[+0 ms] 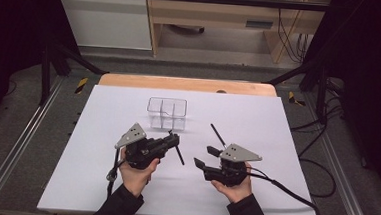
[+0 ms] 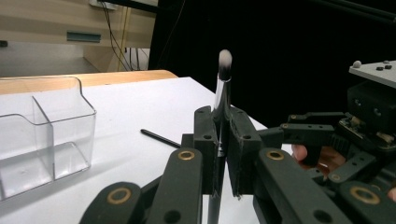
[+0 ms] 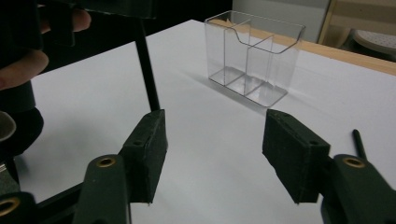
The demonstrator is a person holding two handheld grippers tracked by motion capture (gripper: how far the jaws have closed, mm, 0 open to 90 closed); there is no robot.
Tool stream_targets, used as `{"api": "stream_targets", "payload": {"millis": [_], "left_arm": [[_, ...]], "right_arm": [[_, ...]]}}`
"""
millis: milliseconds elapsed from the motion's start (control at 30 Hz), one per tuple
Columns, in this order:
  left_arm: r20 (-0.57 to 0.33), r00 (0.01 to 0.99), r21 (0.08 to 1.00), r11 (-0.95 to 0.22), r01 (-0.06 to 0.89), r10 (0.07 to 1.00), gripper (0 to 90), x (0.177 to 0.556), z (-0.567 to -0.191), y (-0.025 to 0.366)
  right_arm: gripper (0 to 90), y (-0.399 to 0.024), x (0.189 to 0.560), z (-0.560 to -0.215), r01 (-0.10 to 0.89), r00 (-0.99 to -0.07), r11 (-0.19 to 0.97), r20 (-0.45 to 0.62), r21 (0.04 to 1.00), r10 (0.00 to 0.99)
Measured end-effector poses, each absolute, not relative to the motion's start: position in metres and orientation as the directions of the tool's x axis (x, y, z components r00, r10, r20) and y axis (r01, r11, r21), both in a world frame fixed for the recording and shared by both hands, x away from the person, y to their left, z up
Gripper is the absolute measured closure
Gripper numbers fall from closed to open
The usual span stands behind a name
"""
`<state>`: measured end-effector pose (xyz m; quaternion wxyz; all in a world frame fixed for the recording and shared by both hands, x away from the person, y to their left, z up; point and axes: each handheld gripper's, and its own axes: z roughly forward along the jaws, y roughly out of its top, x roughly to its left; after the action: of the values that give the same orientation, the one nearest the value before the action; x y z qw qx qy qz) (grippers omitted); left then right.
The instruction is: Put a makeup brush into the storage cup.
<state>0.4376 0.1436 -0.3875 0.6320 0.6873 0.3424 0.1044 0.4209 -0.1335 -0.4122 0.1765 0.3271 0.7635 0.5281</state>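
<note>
My left gripper is shut on a makeup brush that has a black handle, a silver collar and a white-tipped tuft. The brush stands upright between the jaws, and its handle sticks out below them. That handle also crosses the right gripper view at the left. My right gripper stands open over the white table with nothing between its jaws. A clear plastic box with divided compartments sits empty beyond both grippers. A thin black stick lies flat on the table near the right gripper.
A white sheet covers the table, with a wooden edge at the far side. Black frame posts and cables stand around the table. Bare white surface lies to the left and right of the box.
</note>
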Motion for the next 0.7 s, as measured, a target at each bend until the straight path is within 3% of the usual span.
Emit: {"api": "stream_targets", "payload": {"millis": [700], "left_arm": [[-0.228,0.735,0.945,-0.037,0.325,0.638,83.1,0.436,-0.38,0.16]], "right_arm": [[22.2,-0.161,0.428,-0.411,0.367,-0.627,0.19,0.092,0.91,0.773]]}}
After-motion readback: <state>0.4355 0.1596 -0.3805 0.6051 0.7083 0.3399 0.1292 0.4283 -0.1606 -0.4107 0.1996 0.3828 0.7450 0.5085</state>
